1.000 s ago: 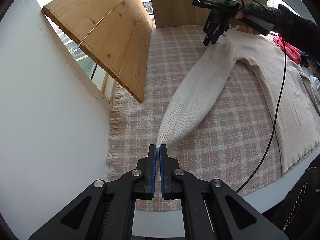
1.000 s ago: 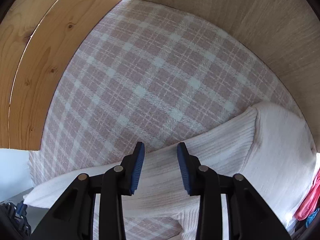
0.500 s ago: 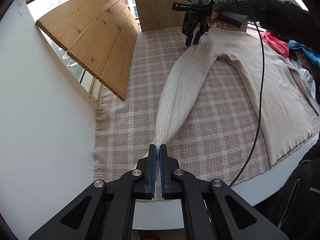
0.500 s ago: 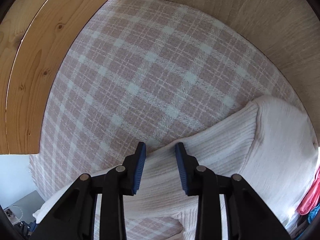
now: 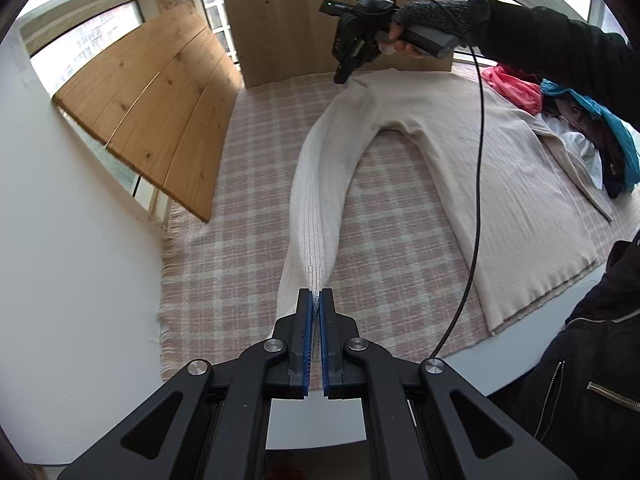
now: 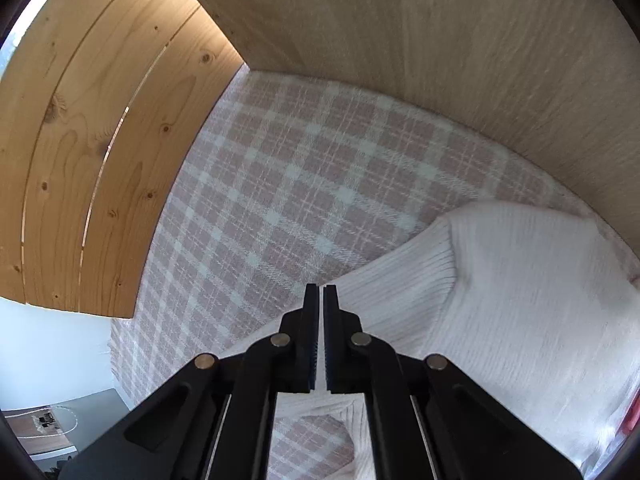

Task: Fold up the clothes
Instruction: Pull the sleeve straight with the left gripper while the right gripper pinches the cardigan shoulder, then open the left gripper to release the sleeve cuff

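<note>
Two grippers hold one cream ribbed knit sweater [image 5: 460,148] spread on the pink-and-white checked cloth [image 5: 240,248]. Nearest, the left gripper [image 5: 316,300] is clamped on the sleeve's cuff. The sleeve runs lengthwise away to the shoulder, where the right gripper [image 5: 342,76], its jaws just closed together, pinches the fabric.

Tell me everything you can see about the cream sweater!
The cream sweater is a soft ribbed knit, lying mostly flat on the pink checked blanket. One long sleeve stretches away from the body and twists a little. The left gripper pinches the cuff end between its blue-padded fingers. The right gripper, whose fingers have just been closing, nips the shoulder end, lifting it slightly. The far side touches a pile of colourful clothes.
</note>
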Demonstrator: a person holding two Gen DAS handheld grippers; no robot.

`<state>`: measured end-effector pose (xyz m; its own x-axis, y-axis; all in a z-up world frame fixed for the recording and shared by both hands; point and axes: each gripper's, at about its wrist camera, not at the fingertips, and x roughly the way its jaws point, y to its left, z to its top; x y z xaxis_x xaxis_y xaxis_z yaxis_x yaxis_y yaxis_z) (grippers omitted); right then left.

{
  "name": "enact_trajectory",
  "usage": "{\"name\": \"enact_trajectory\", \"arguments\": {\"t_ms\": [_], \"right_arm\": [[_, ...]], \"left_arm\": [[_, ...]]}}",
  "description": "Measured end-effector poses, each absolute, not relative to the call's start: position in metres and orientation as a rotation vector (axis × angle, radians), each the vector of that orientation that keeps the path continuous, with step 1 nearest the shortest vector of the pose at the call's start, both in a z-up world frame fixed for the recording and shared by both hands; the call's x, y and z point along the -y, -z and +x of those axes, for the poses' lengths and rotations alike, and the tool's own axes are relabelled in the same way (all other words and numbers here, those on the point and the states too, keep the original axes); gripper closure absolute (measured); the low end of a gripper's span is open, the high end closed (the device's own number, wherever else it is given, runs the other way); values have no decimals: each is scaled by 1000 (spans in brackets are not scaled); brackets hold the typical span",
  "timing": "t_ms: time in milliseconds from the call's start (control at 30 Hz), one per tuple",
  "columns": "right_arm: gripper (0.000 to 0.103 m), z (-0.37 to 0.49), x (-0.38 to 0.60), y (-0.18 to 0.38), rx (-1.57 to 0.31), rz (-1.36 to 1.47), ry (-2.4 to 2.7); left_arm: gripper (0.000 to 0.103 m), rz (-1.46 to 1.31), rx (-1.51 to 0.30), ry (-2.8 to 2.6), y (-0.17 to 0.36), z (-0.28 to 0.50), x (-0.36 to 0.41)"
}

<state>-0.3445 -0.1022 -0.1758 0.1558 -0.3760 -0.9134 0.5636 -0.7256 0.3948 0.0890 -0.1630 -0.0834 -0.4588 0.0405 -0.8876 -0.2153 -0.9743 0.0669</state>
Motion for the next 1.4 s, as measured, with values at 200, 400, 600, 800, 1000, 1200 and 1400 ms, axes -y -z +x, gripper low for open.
{"name": "enact_trajectory", "arguments": {"t_ms": [200, 400, 600, 800, 1000, 1200, 1400], "right_arm": [[99, -351, 76, 165, -97, 1757, 1601], [89, -311, 108, 189, -227, 1830, 1532], [89, -289, 133, 212, -395, 1884, 1546], [89, -287, 129, 205, -433, 1889, 1573], [88, -281, 138, 227, -514, 1950, 1544], [99, -277, 149, 234, -501, 1887, 1533], [99, -313, 124, 190, -138, 1784, 1545]], "left_arm": [[100, -1478, -327, -2454, 70, 99, 101], [100, -1520, -238, -2431, 80, 111, 80], [100, -1511, -238, -2420, 91, 120, 61], [100, -1510, -262, -2413, 98, 121, 60], [100, -1508, -253, -2438, 96, 123, 67], [100, -1528, -226, -2469, 98, 119, 81], [100, -1492, -188, -2588, 81, 106, 110]]}}
